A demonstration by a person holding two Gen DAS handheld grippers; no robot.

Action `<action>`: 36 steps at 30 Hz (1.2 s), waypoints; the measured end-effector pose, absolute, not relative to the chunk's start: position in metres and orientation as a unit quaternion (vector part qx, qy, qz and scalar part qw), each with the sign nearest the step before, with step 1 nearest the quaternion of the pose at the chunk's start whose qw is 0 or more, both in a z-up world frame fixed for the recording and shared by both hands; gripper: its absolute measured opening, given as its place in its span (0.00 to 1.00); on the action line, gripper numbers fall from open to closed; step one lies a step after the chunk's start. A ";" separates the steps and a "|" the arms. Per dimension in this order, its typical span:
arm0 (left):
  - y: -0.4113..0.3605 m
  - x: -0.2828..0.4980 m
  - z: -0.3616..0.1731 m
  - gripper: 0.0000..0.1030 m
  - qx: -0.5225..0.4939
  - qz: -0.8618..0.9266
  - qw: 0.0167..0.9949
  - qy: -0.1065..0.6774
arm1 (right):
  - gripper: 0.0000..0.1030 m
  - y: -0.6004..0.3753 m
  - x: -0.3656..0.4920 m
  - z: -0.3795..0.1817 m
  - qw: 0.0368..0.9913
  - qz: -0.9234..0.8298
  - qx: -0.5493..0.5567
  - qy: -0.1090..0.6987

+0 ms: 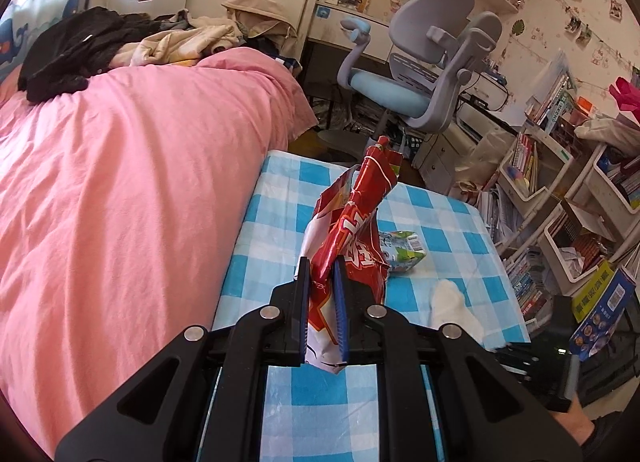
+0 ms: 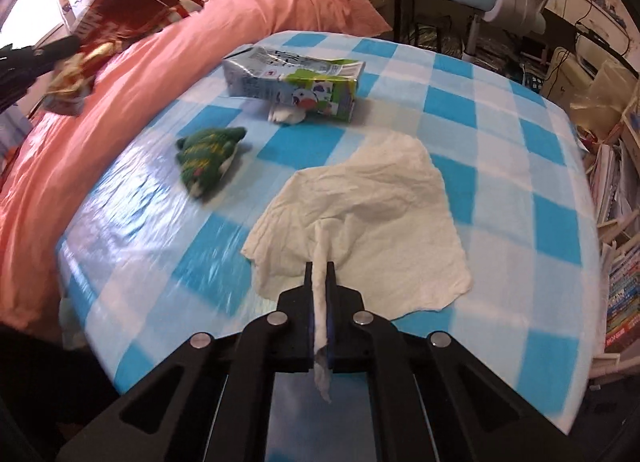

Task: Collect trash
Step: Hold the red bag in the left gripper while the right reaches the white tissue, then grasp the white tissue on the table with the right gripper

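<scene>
Worktop (image 2: 500,149): blue-check cloth, pink bed (image 1: 120,181) tight along left edge; far right corner bare.
Left gripper (image 1: 321,262): clamped on crumpled red snack bag (image 1: 352,213), held above worktop.
Right gripper (image 2: 319,266): pinching white tissue (image 2: 372,197), rest spread on the near worktop.
Right view only: milk carton (image 2: 296,81) lying far, green knit toy (image 2: 208,157) left-centre.

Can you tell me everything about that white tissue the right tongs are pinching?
The white tissue looks like thin, soft, crinkled paper. The right tongs are shut on a fold of its near edge, and a twisted strip runs back between the fingers. The rest spreads out flat on the blue and white checked tablecloth, apart from the milk carton and the green knitted toy.
</scene>
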State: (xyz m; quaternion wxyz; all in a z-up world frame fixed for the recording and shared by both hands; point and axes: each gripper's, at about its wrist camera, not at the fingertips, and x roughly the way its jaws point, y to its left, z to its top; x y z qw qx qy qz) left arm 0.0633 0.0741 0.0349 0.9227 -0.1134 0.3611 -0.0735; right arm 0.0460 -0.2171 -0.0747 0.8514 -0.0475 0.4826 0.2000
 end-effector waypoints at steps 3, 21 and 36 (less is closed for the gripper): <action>0.069 0.056 0.031 0.11 -0.108 -0.079 0.921 0.366 | 0.04 -0.231 0.022 -0.063 0.854 0.203 -0.025 0.478; 0.037 0.005 -0.008 0.11 -0.083 -0.097 0.904 0.407 | 0.76 -0.221 -0.011 -0.071 0.861 0.194 -0.089 0.462; 0.028 0.012 -0.001 0.11 -0.074 -0.109 0.907 0.401 | 0.92 -0.194 0.024 -0.098 0.855 0.185 -0.086 0.477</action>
